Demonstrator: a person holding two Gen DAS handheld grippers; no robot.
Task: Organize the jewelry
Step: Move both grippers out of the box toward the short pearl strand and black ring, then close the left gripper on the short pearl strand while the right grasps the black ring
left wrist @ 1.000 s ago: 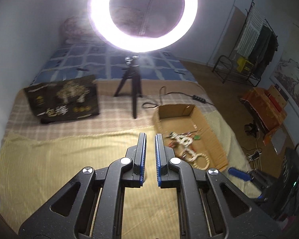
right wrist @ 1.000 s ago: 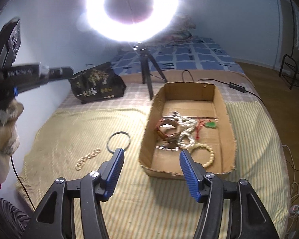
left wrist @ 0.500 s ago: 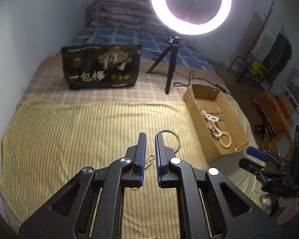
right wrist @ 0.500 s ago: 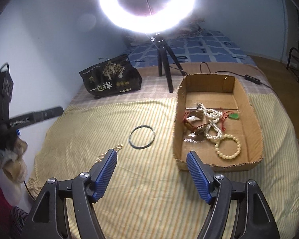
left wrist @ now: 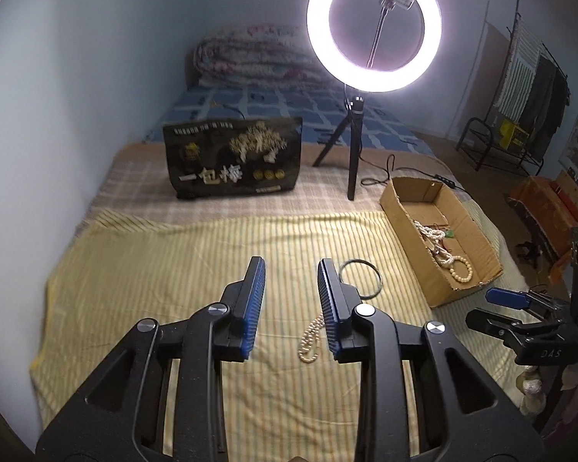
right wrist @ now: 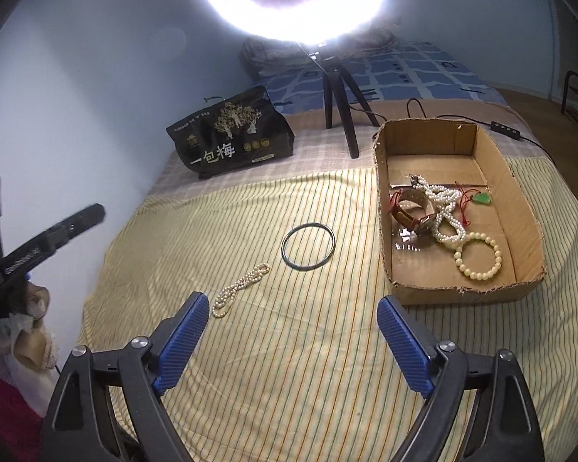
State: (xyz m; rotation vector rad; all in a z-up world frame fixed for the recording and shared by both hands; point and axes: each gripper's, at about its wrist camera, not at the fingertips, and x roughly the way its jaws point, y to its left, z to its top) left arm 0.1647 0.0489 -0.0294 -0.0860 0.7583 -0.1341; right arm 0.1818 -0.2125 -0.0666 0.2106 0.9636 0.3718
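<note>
The cardboard box [right wrist: 520, 208] serves as the reference landmark. It sits on the striped yellow cloth [right wrist: 327, 346] with its top open.

Inside the box: a long white pearl strand [right wrist: 445, 211] heaped near the middle, a cream bead bracelet [right wrist: 478, 256] lying flat toward the near wall, a brown-strapped watch [right wrist: 408, 211] against the left wall, and a green pendant [right wrist: 482, 199] on red cord toward the right wall. A shiny patch near the watch may be clear film; the view does not settle it.

Outside the box, to its left on the cloth: a thin dark bangle [right wrist: 308, 246], a plain closed ring lying flat, near the box but not touching it. Farther left of the box lies a small pearl bracelet [right wrist: 239, 288], doubled into a narrow loop of small off-white beads.

Left gripper [left wrist: 291, 265]: fingers parted and holding nothing, above the small pearl bracelet.

Right gripper [right wrist: 291, 327]: fingers spread wide and holding nothing, just in front of the box's near left corner.

Behind the box: a ring light [left wrist: 373, 27] on a tripod, and left of that a black bag [left wrist: 233, 158].
</note>
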